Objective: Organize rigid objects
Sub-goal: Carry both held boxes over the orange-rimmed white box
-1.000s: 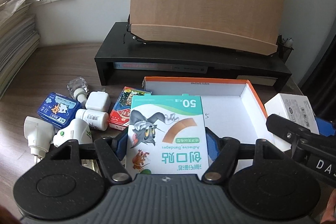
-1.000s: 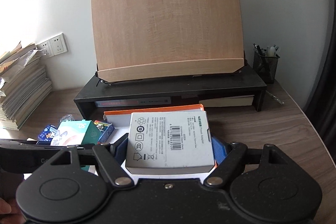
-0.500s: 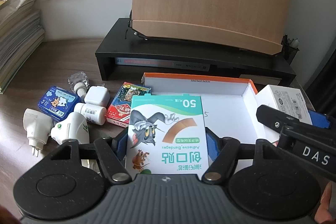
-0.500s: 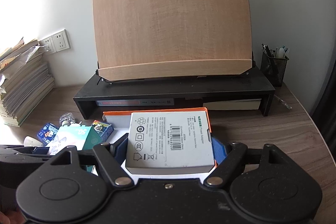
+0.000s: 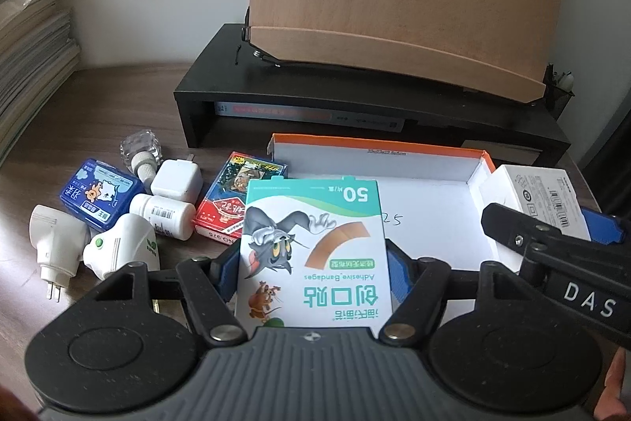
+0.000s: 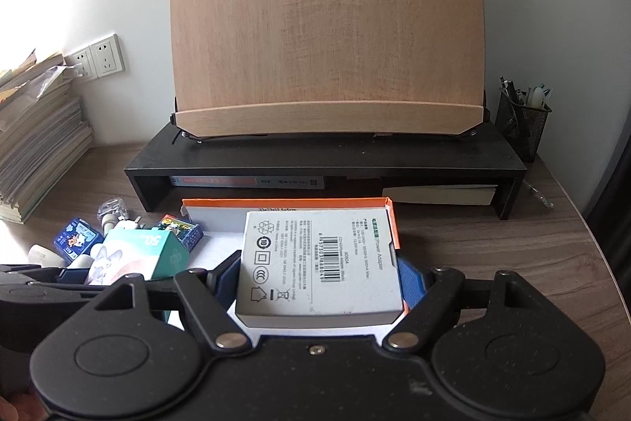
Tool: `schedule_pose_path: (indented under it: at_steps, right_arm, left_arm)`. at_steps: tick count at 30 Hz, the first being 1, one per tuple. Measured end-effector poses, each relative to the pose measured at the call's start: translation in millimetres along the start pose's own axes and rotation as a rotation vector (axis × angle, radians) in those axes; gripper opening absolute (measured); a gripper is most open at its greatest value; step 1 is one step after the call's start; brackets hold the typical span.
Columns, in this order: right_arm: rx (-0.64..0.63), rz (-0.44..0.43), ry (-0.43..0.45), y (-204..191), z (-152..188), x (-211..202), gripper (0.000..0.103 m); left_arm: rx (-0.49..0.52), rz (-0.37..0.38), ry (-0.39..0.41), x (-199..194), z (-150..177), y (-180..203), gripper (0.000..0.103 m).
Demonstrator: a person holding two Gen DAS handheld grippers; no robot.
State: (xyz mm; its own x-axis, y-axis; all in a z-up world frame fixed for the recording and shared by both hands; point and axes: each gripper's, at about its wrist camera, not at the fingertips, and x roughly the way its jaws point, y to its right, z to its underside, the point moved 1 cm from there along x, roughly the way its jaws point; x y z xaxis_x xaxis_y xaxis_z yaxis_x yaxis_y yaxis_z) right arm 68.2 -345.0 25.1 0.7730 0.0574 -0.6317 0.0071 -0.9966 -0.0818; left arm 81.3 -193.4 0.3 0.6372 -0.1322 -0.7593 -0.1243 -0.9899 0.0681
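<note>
Left tongs (image 5: 313,269) pinch bandage box (image 5: 313,255), right tongs (image 6: 321,273) adapter box (image 6: 319,263); only right view shows pen cup (image 6: 522,123).

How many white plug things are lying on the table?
3, all left of the orange-edged tray: a pronged plug nearest the edge, a green-dotted plug-in beside it, and a square charger behind the white bottle. More may be hidden.
</note>
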Motion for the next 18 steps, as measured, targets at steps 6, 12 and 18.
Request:
schedule_pose_path:
  at_steps: [6, 12, 18]
  right_arm:
    - [-0.004, 0.004, -0.030, -1, -4, 22, 0.092]
    - [0.000, 0.006, -0.054, -1, -5, 41, 0.092]
    - [0.004, 0.003, -0.070, -2, -5, 52, 0.092]
  left_arm:
    - [-0.015, 0.005, -0.030, 19, -4, -5, 0.072]
    - [-0.020, 0.013, -0.058, 35, -3, -10, 0.072]
    - [-0.015, 0.027, -0.067, 42, -2, -10, 0.072]
